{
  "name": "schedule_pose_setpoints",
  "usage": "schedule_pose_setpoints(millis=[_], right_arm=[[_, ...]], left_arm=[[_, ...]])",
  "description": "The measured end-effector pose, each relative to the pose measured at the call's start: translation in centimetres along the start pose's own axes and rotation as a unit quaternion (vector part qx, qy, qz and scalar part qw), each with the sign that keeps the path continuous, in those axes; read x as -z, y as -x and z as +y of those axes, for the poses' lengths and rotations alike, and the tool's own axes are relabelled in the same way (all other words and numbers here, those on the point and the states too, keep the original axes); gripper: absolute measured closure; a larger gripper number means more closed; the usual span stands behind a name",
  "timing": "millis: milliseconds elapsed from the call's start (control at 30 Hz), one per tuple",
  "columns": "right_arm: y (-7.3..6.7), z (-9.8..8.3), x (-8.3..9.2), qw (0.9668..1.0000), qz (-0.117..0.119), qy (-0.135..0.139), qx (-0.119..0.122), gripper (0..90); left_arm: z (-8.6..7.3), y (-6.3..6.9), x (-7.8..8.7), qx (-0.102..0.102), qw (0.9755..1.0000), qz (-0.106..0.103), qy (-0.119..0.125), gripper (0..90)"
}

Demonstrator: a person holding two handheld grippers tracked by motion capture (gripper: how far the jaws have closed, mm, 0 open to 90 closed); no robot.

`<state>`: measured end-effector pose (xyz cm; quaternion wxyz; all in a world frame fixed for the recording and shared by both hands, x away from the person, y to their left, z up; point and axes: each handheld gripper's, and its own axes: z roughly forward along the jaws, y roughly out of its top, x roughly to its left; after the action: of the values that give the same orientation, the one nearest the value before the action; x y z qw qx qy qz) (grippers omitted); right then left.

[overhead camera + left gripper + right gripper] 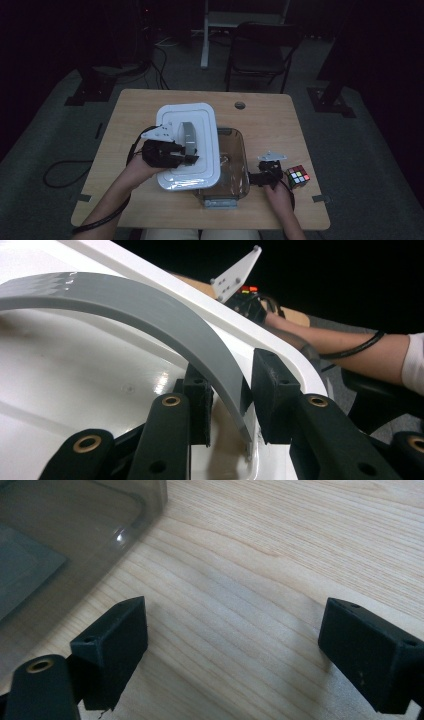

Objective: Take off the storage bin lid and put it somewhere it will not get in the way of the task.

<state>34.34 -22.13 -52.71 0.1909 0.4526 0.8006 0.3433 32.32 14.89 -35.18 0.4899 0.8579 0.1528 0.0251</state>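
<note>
Your left gripper [227, 405] has its fingers closed on the lid's grey handle [150, 315]; the lid [189, 145] only half covers the clear box [235, 170]. Your right gripper [232, 650] waits wide open, empty, over the bench [280, 545].

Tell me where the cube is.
In the high view the cube sits on the table near its right edge, just right of the right gripper.

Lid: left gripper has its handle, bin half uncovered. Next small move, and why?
Probably slide the white lid a bit further left, off the clear bin. The left gripper is shut on the grey handle, and the lid covers the bin's left part. The right gripper is open over bare table, the Rubik's cube just beside it.
</note>
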Motion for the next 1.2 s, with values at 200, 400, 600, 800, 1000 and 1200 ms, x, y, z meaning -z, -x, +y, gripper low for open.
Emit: schedule_pose_setpoints(millis=[200, 400, 600, 800, 1000, 1200], right_arm=[[0.0, 0.0, 0.0, 1.0000, 0.000, 0.000, 0.000, 12.1], [0.0, 0.0, 0.0, 1.0000, 0.000, 0.000, 0.000, 12.1], [0.0, 0.0, 0.0, 1.0000, 0.000, 0.000, 0.000, 12.1], [0.0, 0.0, 0.0, 1.0000, 0.000, 0.000, -0.001, 12.1], [0.0, 0.0, 0.0, 1.0000, -0.001, 0.000, 0.000, 12.1], [0.0, 0.0, 0.0, 1.0000, 0.000, 0.000, 0.000, 12.1]], left_arm=[[-1.1, -0.3, 1.8, -0.004, 1.0000, 0.004, 0.005, 71.4], [-2.0, -0.7, 3.2, 0.000, 0.9999, 0.005, 0.012, 71.3], [-3.2, -1.1, 4.3, 0.003, 0.9999, 0.013, 0.008, 71.4], [-4.6, -1.7, 5.1, 0.010, 0.9998, 0.015, 0.002, 71.4], [-6.6, -2.9, 5.3, 0.028, 0.9994, 0.017, -0.009, 71.4], [-9.2, -4.1, 4.7, 0.042, 0.9989, 0.014, -0.012, 71.3]])
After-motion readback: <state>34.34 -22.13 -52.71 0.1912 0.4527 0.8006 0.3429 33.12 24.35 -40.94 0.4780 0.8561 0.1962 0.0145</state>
